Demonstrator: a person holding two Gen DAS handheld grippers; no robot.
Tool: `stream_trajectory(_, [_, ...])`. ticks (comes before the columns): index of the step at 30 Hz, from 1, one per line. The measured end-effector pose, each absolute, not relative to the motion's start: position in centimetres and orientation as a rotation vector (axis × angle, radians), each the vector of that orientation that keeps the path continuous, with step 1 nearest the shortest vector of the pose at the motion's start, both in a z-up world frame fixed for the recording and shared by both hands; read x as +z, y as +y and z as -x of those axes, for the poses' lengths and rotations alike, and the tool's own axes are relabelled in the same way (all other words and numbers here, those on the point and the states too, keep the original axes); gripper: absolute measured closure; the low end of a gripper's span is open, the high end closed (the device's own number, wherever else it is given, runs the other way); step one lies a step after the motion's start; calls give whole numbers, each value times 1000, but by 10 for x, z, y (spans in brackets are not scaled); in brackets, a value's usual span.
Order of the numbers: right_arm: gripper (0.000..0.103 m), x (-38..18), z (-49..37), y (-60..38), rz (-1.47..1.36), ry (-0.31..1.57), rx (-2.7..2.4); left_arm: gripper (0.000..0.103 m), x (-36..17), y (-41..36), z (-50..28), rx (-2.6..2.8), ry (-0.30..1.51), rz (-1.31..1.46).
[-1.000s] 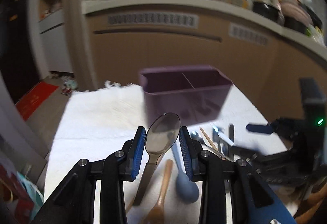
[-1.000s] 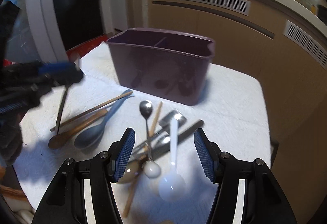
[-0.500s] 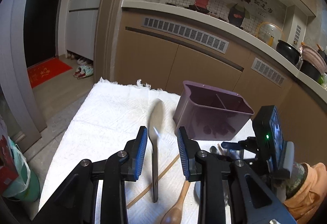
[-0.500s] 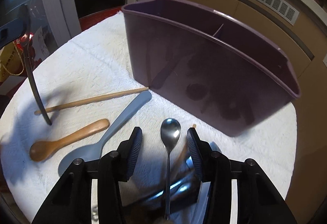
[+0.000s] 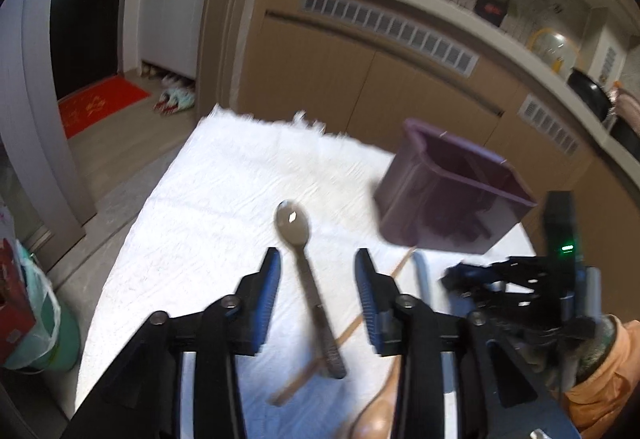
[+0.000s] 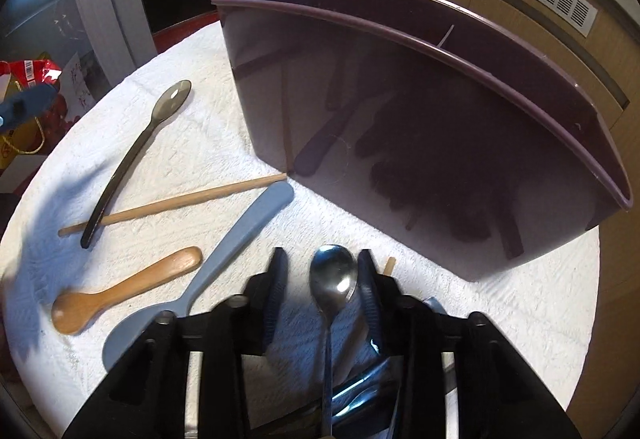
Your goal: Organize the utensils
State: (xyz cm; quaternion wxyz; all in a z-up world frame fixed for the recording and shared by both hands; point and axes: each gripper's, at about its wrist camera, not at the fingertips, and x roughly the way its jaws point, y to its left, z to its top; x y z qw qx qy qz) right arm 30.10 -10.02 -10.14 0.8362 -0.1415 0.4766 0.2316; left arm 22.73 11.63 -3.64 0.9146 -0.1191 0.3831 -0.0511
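A dark translucent spoon (image 5: 294, 225) lies on the white cloth (image 5: 224, 199), its handle across a wooden chopstick (image 5: 348, 331). My left gripper (image 5: 318, 273) hangs just over it, jaws opening, pads clear of the spoon on both sides. In the right wrist view my right gripper (image 6: 322, 273) is down over a metal spoon (image 6: 334, 277). Its jaws are closing with the spoon's bowl between them, and a gap still shows at the left pad. The purple divided caddy (image 6: 420, 143) stands right behind, dark handles showing through its wall. It sits at the right of the left wrist view, caddy (image 5: 436, 211).
On the cloth left of my right gripper lie a wooden spoon (image 6: 120, 295), a blue-grey silicone spoon (image 6: 228, 247), the chopstick (image 6: 172, 203) and the dark spoon (image 6: 136, 155). A heap of metal cutlery (image 6: 360, 387) lies under the right gripper. Kitchen cabinets stand behind the round table.
The dark spoon, held upright in my left gripper earlier, now lies on the cloth and the jaws have widened. My right gripper came down over the metal spoon and narrowed around it.
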Motion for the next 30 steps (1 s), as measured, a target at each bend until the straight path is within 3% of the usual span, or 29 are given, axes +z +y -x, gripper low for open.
stream_trajectory(5, [78,-89,-287,-110,262,1000,464,56,-53,116,-257,-96,900,216])
stream_trajectory(19, [78,-42,-248,-148,157,892,481,56,-92,92,-344,2,1087,80])
stream_trajectory(21, [78,-38,-246,-149,144,885,478,57,-94,89,-347,11,1075,53])
stream_trajectory(23, [78,-31,-242,-151,131,879,474,73,-93,85,-345,11,1053,27])
stream_trajectory(30, [79,-17,-227,-151,120,836,444,73,-53,81,-289,-50,865,45])
